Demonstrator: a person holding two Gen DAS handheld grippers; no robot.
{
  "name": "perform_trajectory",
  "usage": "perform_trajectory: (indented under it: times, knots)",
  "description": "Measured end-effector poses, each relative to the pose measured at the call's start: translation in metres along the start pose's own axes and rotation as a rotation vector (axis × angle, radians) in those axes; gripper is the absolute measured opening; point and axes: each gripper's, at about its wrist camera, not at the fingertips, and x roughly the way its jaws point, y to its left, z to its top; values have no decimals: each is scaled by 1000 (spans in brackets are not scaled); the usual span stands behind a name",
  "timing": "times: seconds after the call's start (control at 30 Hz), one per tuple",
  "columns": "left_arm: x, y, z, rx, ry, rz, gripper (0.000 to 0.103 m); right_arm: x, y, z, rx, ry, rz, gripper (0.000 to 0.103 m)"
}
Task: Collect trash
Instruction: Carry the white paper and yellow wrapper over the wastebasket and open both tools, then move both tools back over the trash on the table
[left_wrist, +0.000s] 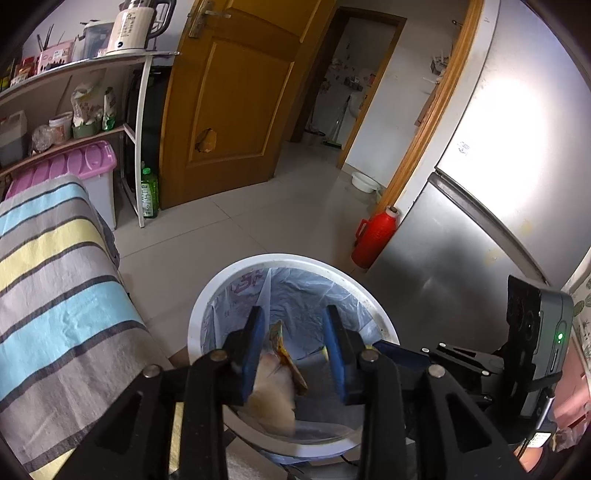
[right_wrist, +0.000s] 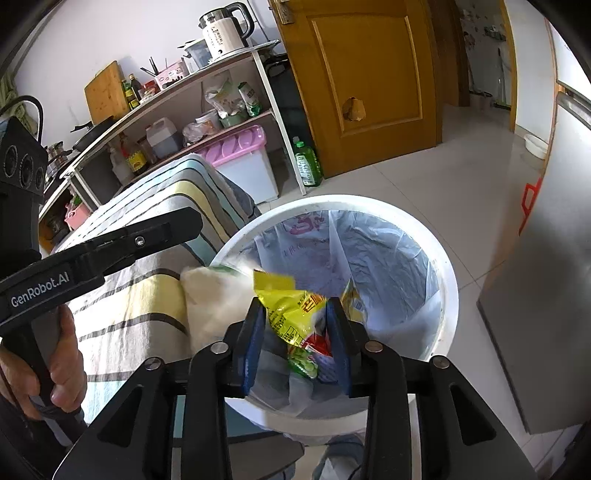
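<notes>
A white bin (left_wrist: 201, 314) lined with a translucent bag stands on the floor below both grippers. My left gripper (left_wrist: 293, 317) hangs over it, open. A blurred cream wad and an orange-yellow wrapper (left_wrist: 284, 354) lean on its left pad, with a gap to the right pad. My right gripper (right_wrist: 295, 310) is above the bin (right_wrist: 448, 288) too. A yellow-green snack wrapper (right_wrist: 291, 314) sits loosely between its fingers, blurred at the right edge. A white blurred bag (right_wrist: 214, 295) is at the bin's left rim.
A bed or table under a striped cloth (left_wrist: 55, 277) borders the bin on the left. A steel fridge (left_wrist: 461, 229) and a red thermos (left_wrist: 373, 240) stand to the right. Shelves (right_wrist: 184, 92), a pink-lidded box (right_wrist: 243, 162), a green bottle (right_wrist: 308, 162) and an open wooden door (right_wrist: 369, 74) lie beyond.
</notes>
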Motion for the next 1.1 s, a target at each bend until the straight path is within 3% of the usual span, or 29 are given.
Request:
perform_trajectory:
  times: [0.53,1.1]
  knots:
    - [-58,3,-17,-13,-85,60,34,-38,18,5,-16,-83,24,38]
    - [-165,43,-61,-57,-205,252,34,-66,123,-13,-157,-126,160,38]
